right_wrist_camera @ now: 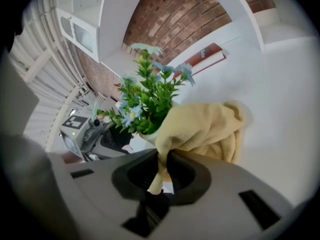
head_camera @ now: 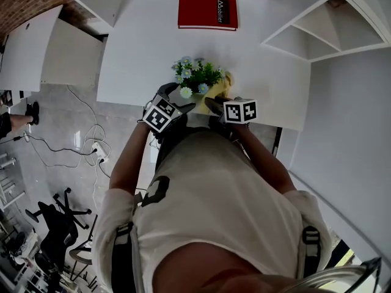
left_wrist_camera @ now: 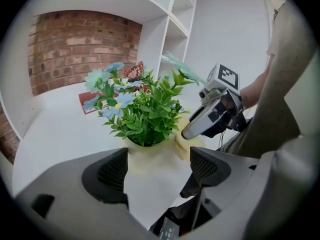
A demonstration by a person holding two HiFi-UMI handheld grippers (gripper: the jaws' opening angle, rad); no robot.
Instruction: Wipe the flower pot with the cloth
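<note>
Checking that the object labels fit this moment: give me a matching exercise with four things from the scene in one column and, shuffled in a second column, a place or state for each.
Things:
1. red book
2. cloth
3. flower pot
4. left gripper

Places or states:
A. pinched in the right gripper
B. lying flat at the far side of the table
C. jaws on either side of the pot
D. at the table's near edge, full of green leaves and blue flowers

Pairs: 1-B, 2-A, 3-D, 4-C

Bright, even light; fisheye-warped edges
</note>
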